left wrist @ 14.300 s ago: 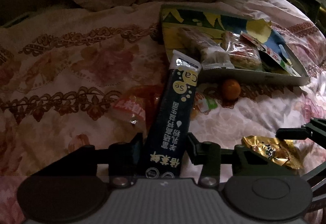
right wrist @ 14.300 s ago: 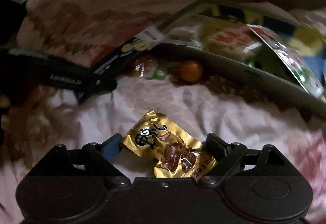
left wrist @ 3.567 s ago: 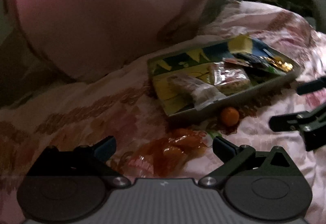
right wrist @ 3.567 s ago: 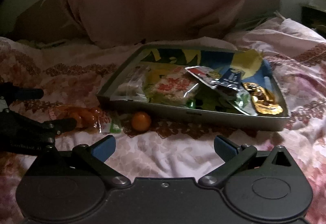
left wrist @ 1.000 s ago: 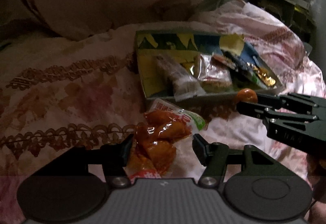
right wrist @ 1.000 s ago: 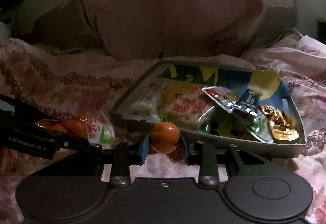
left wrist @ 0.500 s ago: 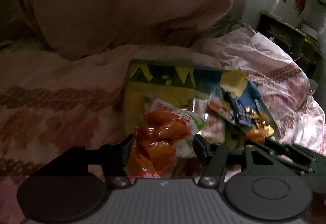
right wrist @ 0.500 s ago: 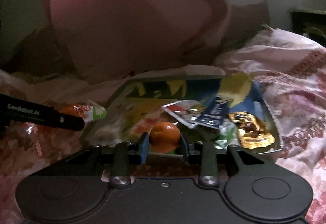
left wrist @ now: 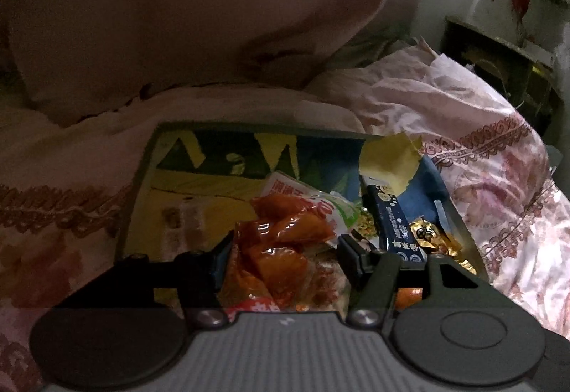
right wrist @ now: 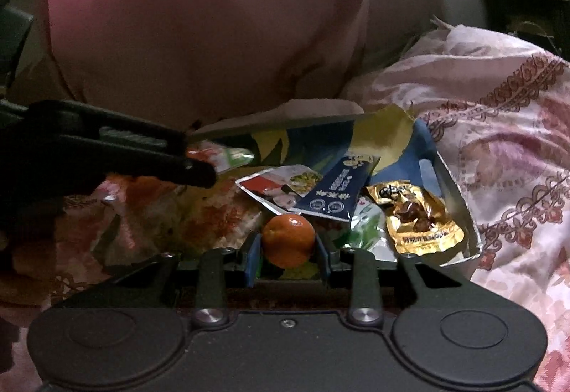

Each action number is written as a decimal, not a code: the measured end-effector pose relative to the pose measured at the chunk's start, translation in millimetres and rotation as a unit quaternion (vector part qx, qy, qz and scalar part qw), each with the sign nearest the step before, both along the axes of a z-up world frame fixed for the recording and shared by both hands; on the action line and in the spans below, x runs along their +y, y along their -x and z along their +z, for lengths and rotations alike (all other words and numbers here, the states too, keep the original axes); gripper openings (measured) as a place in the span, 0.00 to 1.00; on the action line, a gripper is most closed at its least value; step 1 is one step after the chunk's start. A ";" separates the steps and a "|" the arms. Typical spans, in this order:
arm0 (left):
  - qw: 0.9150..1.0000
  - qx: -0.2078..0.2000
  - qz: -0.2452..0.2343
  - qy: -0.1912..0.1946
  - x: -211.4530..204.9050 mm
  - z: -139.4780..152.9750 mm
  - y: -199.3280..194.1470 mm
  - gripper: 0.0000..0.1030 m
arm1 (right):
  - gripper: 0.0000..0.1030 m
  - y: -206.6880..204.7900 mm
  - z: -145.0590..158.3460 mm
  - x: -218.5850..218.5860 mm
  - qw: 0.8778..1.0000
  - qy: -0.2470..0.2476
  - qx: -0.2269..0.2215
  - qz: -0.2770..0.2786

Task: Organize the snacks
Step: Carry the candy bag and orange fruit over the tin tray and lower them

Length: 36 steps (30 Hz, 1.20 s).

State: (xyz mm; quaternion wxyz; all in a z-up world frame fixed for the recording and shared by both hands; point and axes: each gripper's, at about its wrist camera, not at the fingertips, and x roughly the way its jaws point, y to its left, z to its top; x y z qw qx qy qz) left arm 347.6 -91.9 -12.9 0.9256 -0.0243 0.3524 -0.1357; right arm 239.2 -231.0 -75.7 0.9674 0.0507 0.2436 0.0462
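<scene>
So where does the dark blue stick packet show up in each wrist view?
Left wrist: dark blue stick packet lies right of centre in the tray, just past the gripper's right finger.
Right wrist: same packet sits at centre, just above the held orange.
Shared landmark: gold wrapper to its right.

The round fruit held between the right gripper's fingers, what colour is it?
Orange; the fruit shows best in the right wrist view.

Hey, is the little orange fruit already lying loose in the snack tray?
No, the orange fruit is pinched between the fingers of the right tongs, above the near edge of the tray.
</scene>
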 end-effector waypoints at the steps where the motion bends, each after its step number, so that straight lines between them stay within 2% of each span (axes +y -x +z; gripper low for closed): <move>1: 1.000 -0.002 -0.001 -0.005 -3.5 -1.6 -1.0 0.63 | 0.34 -1.0 -1.1 -0.2 1.000 0.001 0.003 -0.001; 10: 0.999 -0.009 0.005 -0.034 -15.3 -13.9 -5.6 0.64 | 0.34 -6.1 -7.8 -0.3 1.000 0.001 0.017 -0.001; 23: 0.999 0.002 0.017 -0.029 -10.3 -17.6 -10.8 0.68 | 0.36 -5.8 -7.6 0.3 1.000 0.004 0.019 -0.001; 28: 0.999 -0.013 0.015 -0.034 -9.8 -8.6 -4.9 0.73 | 0.36 -3.8 -4.4 -0.9 1.000 0.002 0.016 -0.005; 36: 0.998 -0.044 0.025 -0.030 -2.5 22.1 10.0 0.82 | 0.51 11.6 18.3 -6.3 1.000 -0.007 -0.017 -0.015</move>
